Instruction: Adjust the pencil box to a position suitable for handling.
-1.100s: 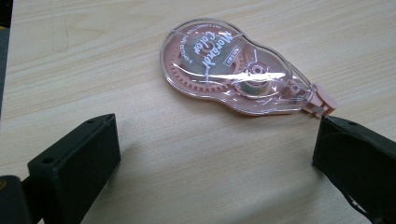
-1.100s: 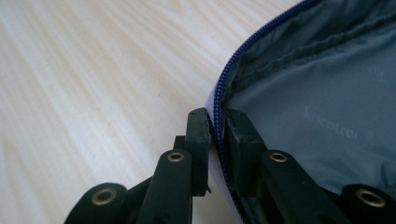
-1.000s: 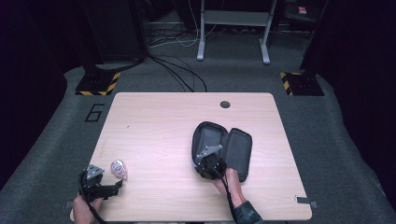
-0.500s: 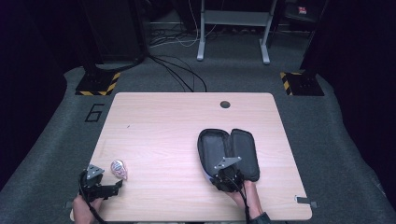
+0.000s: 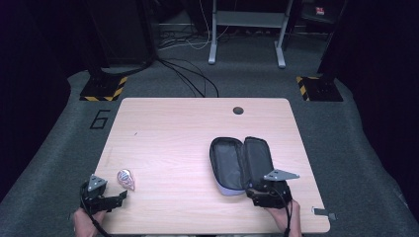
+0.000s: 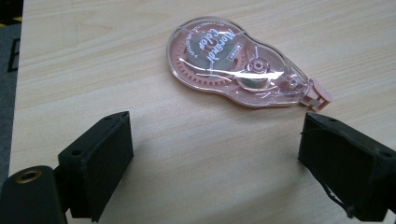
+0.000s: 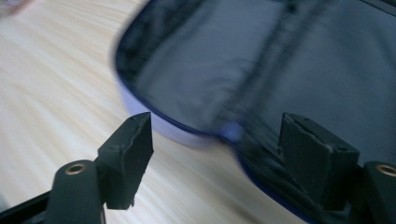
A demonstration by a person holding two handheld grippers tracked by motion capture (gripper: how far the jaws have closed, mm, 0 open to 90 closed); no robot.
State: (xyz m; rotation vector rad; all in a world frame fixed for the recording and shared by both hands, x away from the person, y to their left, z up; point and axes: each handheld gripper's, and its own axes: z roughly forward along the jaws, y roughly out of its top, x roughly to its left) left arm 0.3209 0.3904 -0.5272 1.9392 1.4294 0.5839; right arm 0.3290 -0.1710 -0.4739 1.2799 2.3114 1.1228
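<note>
At the near left corner of the tabletop [image 5: 197,128] our left gripper [image 6: 215,149] stands wide and empty, its jaws just easing inward, the correction tape [image 6: 238,67] lying flat just ahead. We should slide forward, straddle its narrow waist and squeeze gently: the clear, glossy teardrop shell looks slippery. Our right gripper [image 7: 215,154], its jaws just opening, holds nothing at the unzipped pencil case [image 5: 239,165], a soft dark fabric clamshell.

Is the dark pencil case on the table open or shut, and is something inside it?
Open: the pencil case lies spread flat, both halves showing dark lining. It looks empty.
</note>
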